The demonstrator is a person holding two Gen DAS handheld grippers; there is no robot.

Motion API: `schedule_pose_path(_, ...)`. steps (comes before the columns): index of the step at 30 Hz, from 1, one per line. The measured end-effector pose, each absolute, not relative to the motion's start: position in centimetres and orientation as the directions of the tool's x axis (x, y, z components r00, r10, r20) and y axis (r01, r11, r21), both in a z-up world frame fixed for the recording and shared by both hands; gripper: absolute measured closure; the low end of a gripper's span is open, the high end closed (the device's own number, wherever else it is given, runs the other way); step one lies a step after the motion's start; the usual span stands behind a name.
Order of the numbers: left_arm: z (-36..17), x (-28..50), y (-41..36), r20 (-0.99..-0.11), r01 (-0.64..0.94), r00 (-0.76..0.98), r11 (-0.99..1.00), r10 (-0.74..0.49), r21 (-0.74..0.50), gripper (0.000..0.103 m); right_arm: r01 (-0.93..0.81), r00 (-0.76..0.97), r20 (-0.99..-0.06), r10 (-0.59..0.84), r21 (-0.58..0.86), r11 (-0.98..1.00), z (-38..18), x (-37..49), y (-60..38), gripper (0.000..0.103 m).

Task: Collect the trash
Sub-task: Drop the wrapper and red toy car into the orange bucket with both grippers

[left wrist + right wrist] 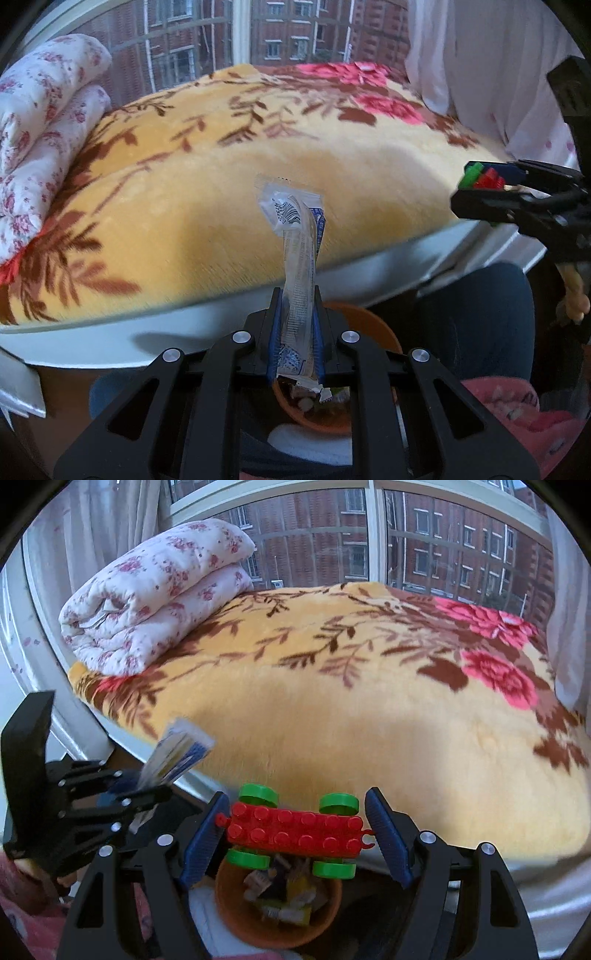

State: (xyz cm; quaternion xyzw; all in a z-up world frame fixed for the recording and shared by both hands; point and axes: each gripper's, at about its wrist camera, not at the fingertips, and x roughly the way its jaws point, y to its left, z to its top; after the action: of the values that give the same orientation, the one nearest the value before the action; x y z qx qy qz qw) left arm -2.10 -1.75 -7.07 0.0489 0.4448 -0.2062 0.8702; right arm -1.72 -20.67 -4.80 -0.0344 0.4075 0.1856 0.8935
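Where the yellow plush blanket (332, 709) is spread across the bed, brown leaf sprays and pink roses are seen woven into it, and its middle is left bare. A folded white quilt (155, 602) with small pink flowers is stacked at the far left corner of the bed, against the window (373, 535), through which red brick buildings are seen. Pale curtains (480, 66) are hung at the right side in the left wrist view. The left tool (297, 325) is clenched on a long clear wrapper (297, 258), which is held upright between the blue pads, above the bed's white edge (147, 332). The right tool (295, 830) is closed against the ends of a red toy brick car (295, 829) with green wheels, gripped lengthwise between its pads. Both items are held over an orange bin (277, 912) standing on the floor beside the bed, in which wrappers and scraps are already gathered. A pink patterned cloth (517, 410) is seen low beside the bin.
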Motion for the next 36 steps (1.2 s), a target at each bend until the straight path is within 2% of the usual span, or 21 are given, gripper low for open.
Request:
schedule_pose_path(9, -11.5, -3.6, -3.9, -0.870, 0.477, 0.366, 0.869, -0.331, -0.130, 0.089, -0.344, 0.510, -0.799, 0.319, 0.150, 0.927, -9.7, -5.4, -21.2, 0.029)
schedule_pose_path(26, -20.5, -2.8, -4.8, -0.954, 0.432, 0.121, 0.880, -0.275, -0.198, 0.089, -0.312, 0.305, -0.906, 0.293, 0.195, 0.930, -19.6, -4.7, -19.8, 0.028)
schedule_pose_path(28, -21.1, -2.6, -4.9, -0.960, 0.431, 0.107, 0.882, -0.259, -0.190, 0.088, -0.303, 0.296, -0.910, 0.290, 0.199, 0.932, -20.2, -4.5, -19.8, 0.025)
schedule_pose_path(29, -21.3, -2.5, -4.9, -0.962, 0.426, 0.104, 0.885, -0.254, -0.188, 0.077, -0.301, 0.291, -0.911, 0.291, 0.202, 0.932, -20.3, -4.4, -19.8, 0.022)
schedule_pose_path(30, -21.5, -2.4, -4.9, -0.962, 0.418, 0.105, 0.889, -0.250, -0.186, 0.061, -0.295, 0.290, -0.911, 0.293, 0.206, 0.933, -20.4, -4.2, -19.8, 0.021)
schedule_pose_path(31, -21.6, -2.3, -4.7, -0.963, 0.404, 0.114, 0.897, -0.243, -0.178, 0.051, -0.292, 0.290, -0.911, 0.294, 0.208, 0.933, -20.4, -4.2, -19.9, 0.020)
schedule_pose_path(32, -21.5, -2.2, -4.6, -0.964, 0.396, 0.123, 0.902, -0.237, -0.171, 0.035, -0.290, 0.290, -0.911, 0.293, 0.208, 0.934, -20.3, -4.1, -20.1, 0.020)
schedule_pose_path(33, -21.4, -2.1, -4.4, -0.963, 0.391, 0.131, 0.905, -0.235, -0.167, 0.030, -0.284, 0.294, -0.910, 0.291, 0.207, 0.936, -20.3, -4.1, -20.2, 0.016)
schedule_pose_path(36, -21.3, -2.0, -4.2, -0.964, 0.384, 0.130, 0.908, -0.231, -0.166, 0.028, -0.272, 0.297, -0.908, 0.295, 0.216, 0.938, -20.1, -4.0, -20.7, 0.016)
